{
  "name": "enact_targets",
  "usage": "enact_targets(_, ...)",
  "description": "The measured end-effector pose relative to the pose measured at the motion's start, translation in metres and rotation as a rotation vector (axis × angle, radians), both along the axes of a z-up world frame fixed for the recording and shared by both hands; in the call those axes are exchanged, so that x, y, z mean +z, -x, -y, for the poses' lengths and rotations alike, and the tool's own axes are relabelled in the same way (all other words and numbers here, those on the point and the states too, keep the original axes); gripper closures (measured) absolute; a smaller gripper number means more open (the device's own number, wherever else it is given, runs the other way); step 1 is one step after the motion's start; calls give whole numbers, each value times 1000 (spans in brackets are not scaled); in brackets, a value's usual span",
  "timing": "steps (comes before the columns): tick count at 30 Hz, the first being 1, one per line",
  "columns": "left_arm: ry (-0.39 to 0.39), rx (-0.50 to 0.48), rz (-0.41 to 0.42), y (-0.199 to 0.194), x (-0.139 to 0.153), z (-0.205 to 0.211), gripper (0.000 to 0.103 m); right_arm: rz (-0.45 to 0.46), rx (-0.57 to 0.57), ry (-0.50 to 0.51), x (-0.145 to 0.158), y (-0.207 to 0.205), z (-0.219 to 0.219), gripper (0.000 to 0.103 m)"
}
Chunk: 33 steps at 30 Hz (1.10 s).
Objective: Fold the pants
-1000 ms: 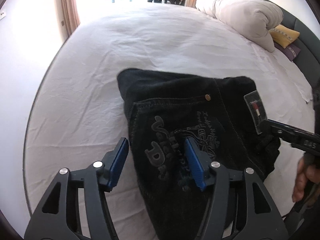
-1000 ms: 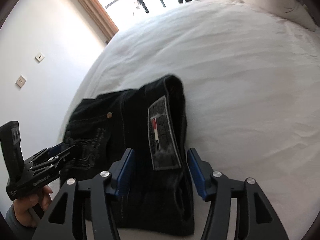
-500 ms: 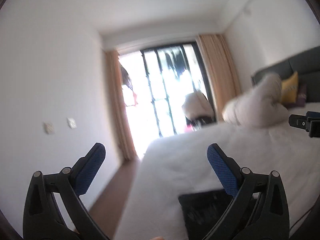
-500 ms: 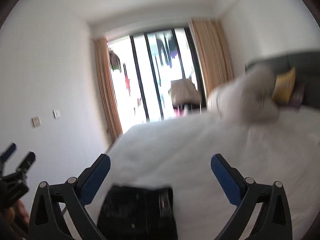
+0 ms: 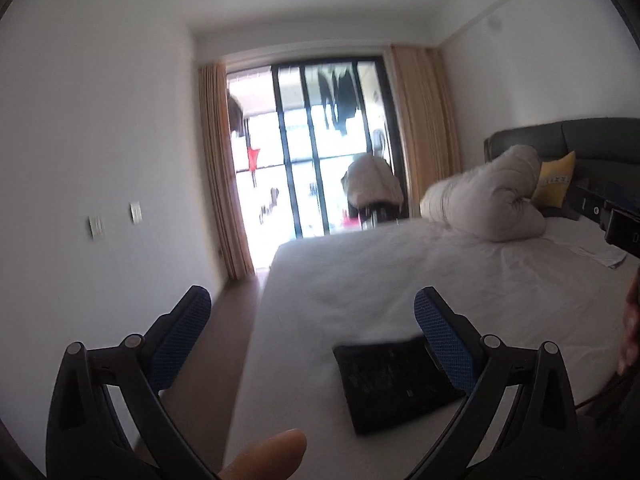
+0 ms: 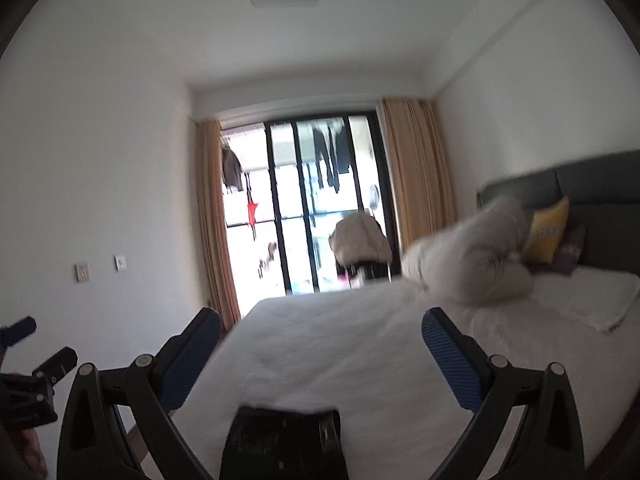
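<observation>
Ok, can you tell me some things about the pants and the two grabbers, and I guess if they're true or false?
1. The pants lie folded in a flat dark bundle on the white bed. True.
2. The left gripper is squeezing the pants. False: its jaws are spread wide and it holds nothing.
3. The right gripper is open too. True.
4. The pants sit right by the yellow pillow. False: they lie at the near edge of the bed, far from the pillow at the headboard.
5. A rolled-up light duvet rests on the bed. True.
</observation>
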<state>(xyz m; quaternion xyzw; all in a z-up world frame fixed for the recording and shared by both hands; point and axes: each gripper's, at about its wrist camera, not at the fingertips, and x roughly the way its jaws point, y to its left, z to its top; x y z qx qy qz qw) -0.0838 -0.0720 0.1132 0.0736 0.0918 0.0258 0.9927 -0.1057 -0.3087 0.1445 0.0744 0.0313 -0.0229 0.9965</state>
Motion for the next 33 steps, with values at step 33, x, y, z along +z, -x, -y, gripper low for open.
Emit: enact_targets(33, 172, 95, -636, -110, -138, -22, 0, -558, 90, 13, -85, -46, -47, 0)
